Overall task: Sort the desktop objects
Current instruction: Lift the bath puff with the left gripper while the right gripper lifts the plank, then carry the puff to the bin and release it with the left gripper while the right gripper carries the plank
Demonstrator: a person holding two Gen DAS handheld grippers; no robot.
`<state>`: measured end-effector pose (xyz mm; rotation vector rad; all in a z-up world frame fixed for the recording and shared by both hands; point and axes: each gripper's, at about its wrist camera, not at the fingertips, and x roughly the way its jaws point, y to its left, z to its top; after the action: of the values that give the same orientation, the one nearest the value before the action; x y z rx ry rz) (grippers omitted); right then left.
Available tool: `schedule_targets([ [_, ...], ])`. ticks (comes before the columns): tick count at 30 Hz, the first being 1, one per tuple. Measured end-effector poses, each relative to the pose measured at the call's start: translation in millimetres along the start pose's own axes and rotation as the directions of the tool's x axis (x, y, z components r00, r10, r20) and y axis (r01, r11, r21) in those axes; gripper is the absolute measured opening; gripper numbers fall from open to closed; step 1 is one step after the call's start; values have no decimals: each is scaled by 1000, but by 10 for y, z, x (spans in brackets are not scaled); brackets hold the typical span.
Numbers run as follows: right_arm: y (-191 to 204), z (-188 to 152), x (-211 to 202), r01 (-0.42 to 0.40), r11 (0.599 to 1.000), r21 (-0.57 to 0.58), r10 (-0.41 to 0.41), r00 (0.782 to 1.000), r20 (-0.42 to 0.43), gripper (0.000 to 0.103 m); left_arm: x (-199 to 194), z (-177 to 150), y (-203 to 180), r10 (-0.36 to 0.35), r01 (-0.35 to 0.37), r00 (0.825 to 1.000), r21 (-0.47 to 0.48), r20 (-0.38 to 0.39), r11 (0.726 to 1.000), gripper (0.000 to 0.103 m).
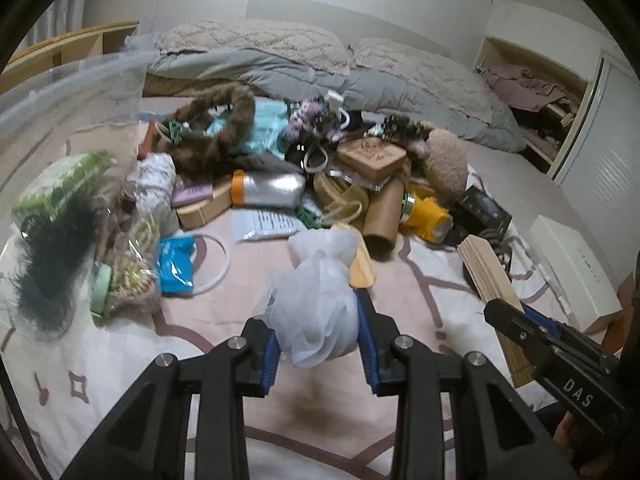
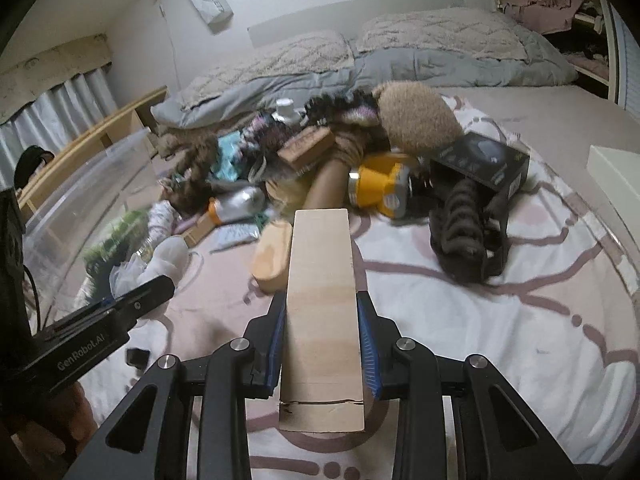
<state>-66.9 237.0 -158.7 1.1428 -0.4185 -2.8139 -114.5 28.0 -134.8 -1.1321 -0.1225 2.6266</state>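
Note:
My left gripper (image 1: 318,320) is shut on a white mesh bundle (image 1: 320,300), held above the patterned bedspread (image 1: 200,340). The same bundle (image 2: 168,260) shows at the left of the right wrist view, in front of the left gripper (image 2: 160,280). My right gripper (image 2: 322,312) is shut on a long pale cardboard box (image 2: 322,300), which sticks out forward past the fingertips. In the left wrist view that box (image 1: 492,276) and the right gripper (image 1: 516,312) show at the right edge. A pile of mixed objects (image 1: 304,168) lies ahead on the bed.
A clear plastic bin (image 1: 60,140) with several items stands at the left. The pile holds a yellow device (image 2: 380,188), a cardboard tube (image 1: 384,216), a black box (image 2: 480,164), a blue packet (image 1: 176,264) and a furry loop (image 1: 224,128). A white box (image 1: 576,268) lies at the right.

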Motion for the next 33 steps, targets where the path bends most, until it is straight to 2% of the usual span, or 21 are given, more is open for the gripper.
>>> schedule_targets([
  [8,237,371,-203,-32,999,-37,35,997,64,33,-407,374,114,31,-33,995,18,93,999,33],
  [14,570,634,-311,-74,993,-95,84,991,109,33,-767,682,285,68,-74,981,28,183,997,33],
  [19,920,828,-367,-127,982,-142,145,981,126,33,-1057,902,531,113,-122,962,18,247,992,33],
  [27,1513,1041,-372,-217,956,-199,245,961,128,33,-1434,1114,1060,197,-196,933,-32,302,980,33],
  [33,1985,1149,-388,-254,932,-257,294,947,132,33,-1701,1207,1498,288,-282,900,-66,326,957,33],
])
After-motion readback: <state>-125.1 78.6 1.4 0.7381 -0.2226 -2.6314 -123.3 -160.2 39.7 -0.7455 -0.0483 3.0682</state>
